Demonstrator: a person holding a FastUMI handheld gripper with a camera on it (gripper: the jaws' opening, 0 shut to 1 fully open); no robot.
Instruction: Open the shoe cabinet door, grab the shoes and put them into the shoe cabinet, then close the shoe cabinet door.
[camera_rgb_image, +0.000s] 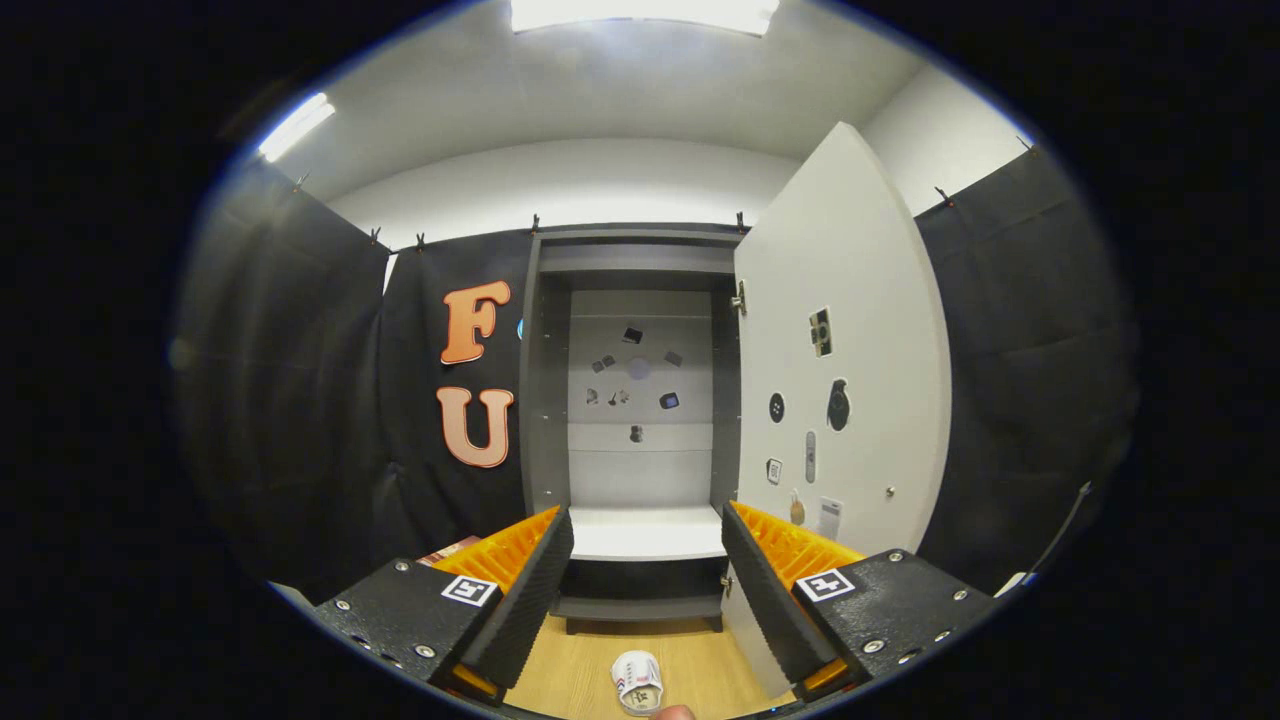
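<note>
Shoe (637, 682): low on the wooden floor (580, 670), between and below the two fingers, nearer than the cabinet base; small white shape with dark and reddish marks, partly cut off, so exact type hard to tell.
Handling, judged: likely light, with a soft upper and a stiffer sole; should give under pinch instead of slipping, not fragile; toe or heel may sag if held at one end.
Hold point, judged: across the collar or side wall near the middle, one finger inside the opening and one outside, or both flanks above the sole; avoid laces and tongue alone.
Gripper (647, 540): spread wide, nothing between the fingers, pointed straight at the cabinet opening.
Shoe cabinet (548, 400): grey, tall, standing against the booth wall beyond the fingers; small dark marks on its back panel, nature unclear.
Door (840, 300): white, swung open to the right of the opening, hinge visible at its upper inner edge, stickers or small items on its inner face.
Shelf (645, 530): pale, bare, level with the fingertips, a ready landing place.
Stage, judged: door step done, shoe not yet picked up, closing to follow.
Caution: keep well off the open door edge when dropping down to the shoe.
</note>
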